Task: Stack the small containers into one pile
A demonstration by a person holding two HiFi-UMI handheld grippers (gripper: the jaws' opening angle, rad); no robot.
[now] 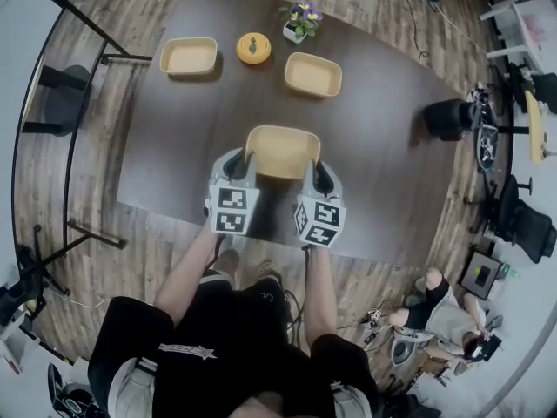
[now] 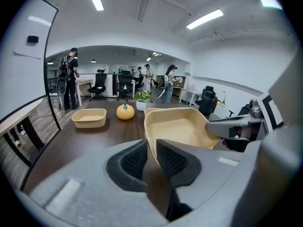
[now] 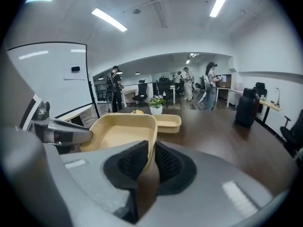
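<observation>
A tan rectangular container [image 1: 282,151] hangs just above the dark table near its front edge, held from both sides. My left gripper [image 1: 241,165] is shut on its left wall [image 2: 150,145]; my right gripper [image 1: 318,178] is shut on its right wall [image 3: 152,148]. In each gripper view the thin rim runs between the two black pads. Two more tan containers rest at the back: one on the left [image 1: 189,56] [image 2: 89,117], one on the right [image 1: 312,74] [image 3: 168,122].
An orange pumpkin-shaped pot [image 1: 253,48] [image 2: 125,111] and a small potted flower [image 1: 299,20] [image 3: 156,105] stand between the back containers. A black bin [image 1: 448,117] and office chairs [image 1: 522,220] sit right of the table [image 1: 174,155]. People stand far off in the room.
</observation>
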